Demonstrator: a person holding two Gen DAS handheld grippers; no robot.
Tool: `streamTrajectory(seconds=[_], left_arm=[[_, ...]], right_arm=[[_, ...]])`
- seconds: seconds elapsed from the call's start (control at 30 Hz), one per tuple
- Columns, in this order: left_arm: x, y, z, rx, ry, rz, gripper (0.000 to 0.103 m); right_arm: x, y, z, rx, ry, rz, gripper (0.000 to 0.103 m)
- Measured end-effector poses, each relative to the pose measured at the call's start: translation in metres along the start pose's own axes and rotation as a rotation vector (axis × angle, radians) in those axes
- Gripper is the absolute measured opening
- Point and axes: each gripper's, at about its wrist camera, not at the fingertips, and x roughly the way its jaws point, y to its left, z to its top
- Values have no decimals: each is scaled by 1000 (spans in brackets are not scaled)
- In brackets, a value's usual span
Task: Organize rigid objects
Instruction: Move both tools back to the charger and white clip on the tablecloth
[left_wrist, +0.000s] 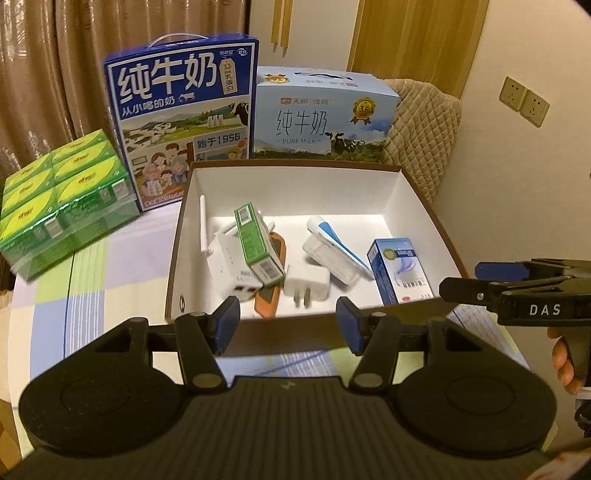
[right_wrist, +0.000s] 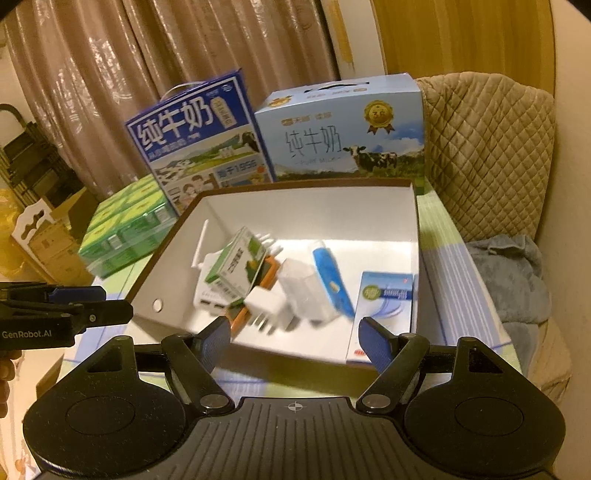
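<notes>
Your left gripper sits nearest the lens, its blue-padded fingers spread with nothing between them, hovering just short of the near wall of the open box. Your right gripper is the same: fingers apart, empty, poised over the box's near edge. Each gripper shows at the edge of the other's view, with part of your hand on the right one's grip.

You have the box on a checked tablecloth; its inside is white, its outside brown. Within it, a green carton leans tilted on a white router at the left, whose antenna stands up along the left wall. An orange-edged item lies under them; you cannot tell what it is. A white plug adapter lies near the middle, prongs toward you. Just right of it sits a clear-and-white case with a blue stripe, and a blue-white carton stands at the right wall near the front.

Behind the box stand two milk cases, dark blue and pale blue. A shrink-wrapped green pack sits well left. A quilted cover drapes the seat at the right.
</notes>
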Motion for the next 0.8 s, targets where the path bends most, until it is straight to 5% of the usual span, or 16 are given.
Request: streamTrajectory(seconds=[0.8], left_arm=[[-44, 10, -110, -112, 134, -3, 53]], right_arm=[[-23, 60, -100, -55, 158, 87, 73]])
